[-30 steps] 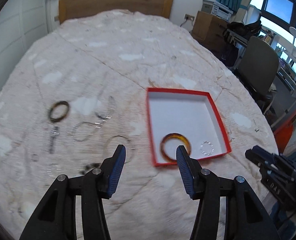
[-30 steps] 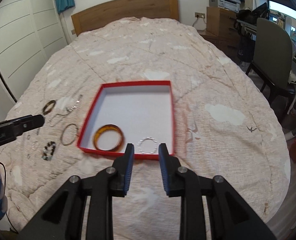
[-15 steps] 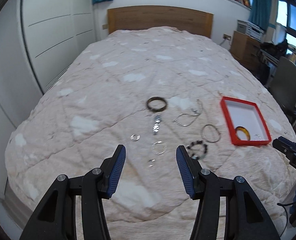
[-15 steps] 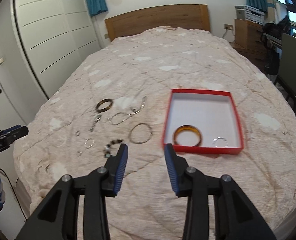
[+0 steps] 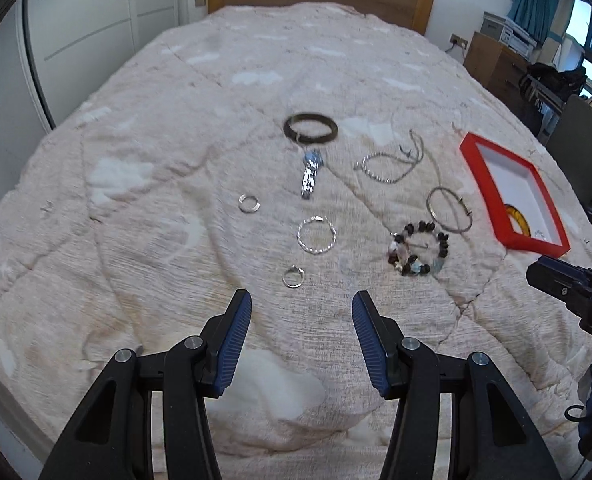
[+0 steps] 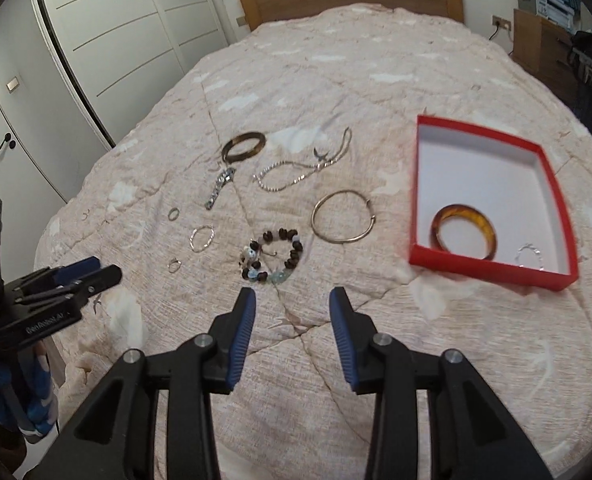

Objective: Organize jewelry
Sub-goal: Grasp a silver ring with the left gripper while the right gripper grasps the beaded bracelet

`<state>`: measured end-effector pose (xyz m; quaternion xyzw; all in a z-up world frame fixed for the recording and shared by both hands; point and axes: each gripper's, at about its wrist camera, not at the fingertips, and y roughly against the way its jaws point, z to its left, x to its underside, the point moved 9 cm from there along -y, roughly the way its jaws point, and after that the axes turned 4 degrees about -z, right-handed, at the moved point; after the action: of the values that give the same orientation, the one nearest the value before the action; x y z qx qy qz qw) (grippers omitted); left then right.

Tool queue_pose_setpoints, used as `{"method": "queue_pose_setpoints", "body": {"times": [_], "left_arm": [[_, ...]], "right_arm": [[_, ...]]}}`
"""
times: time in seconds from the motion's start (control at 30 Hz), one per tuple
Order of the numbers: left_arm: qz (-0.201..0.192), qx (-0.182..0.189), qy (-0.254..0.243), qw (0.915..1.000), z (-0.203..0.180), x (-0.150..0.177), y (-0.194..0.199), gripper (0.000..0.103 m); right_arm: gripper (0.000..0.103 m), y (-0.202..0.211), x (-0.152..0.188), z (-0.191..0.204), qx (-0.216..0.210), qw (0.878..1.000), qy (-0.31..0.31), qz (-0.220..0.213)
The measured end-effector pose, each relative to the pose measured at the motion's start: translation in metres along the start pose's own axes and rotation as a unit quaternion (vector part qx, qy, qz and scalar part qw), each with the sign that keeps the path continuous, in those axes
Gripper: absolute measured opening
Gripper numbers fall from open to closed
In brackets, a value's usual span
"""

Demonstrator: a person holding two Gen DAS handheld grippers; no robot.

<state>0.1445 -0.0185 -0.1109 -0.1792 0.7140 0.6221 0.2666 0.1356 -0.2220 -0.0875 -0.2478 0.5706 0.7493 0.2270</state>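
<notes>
Half a second ago the left wrist view held the scattered jewelry smaller and farther off; now the pieces loom larger, so the left gripper (image 5: 302, 312) has closed in on them, and the right gripper (image 6: 292, 308) has swung from the red box (image 6: 492, 270) toward the loose pieces. Both grippers stand with jaws spread and nothing between them.

The red box serves as the collecting place: an amber bangle (image 6: 465, 231) and a thin silver bracelet (image 6: 530, 255) already lie inside it, near its front wall. Everything else lies on the quilt (image 6: 336, 60) to the left of the box. Nearest the box is a plain silver bangle (image 6: 343, 217), then a beaded bracelet (image 6: 272, 255), then a silver chain necklace (image 6: 296, 170) farther back. Farther left of the box are a dark bangle (image 6: 243, 147), a metal watch (image 6: 220, 187), a twisted silver hoop (image 5: 317, 235) and two small rings (image 5: 249, 203) (image 5: 293, 277).

The beaded bracelet lies just ahead of the right gripper's fingertips, slightly left of centre; the nearer ring sits just ahead of the left gripper, between its finger lines. Each tool seems lined up for a separate pick.
</notes>
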Motion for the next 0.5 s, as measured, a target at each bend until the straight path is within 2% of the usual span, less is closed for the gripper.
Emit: {"method": "queue_pose_setpoints", "body": {"times": [0.13,0.23,0.5], "left_arm": [[0.026,0.003,0.011,0.9996,0.006,0.006,-0.033,0.052],[0.038,0.003,0.02,0.9991,0.013,0.007,-0.051,0.052],[0.061,0.011,0.03,0.9976,0.019,0.009,-0.08,0.045]], "right_arm": [[0.037,-0.033,-0.001,-0.005,-0.011,1.0,-0.013,0.018],[0.042,-0.054,-0.003,-0.005,-0.018,0.999,-0.019,0.028],[0.043,-0.093,0.001,-0.008,-0.034,0.997,-0.043,0.054]]}}
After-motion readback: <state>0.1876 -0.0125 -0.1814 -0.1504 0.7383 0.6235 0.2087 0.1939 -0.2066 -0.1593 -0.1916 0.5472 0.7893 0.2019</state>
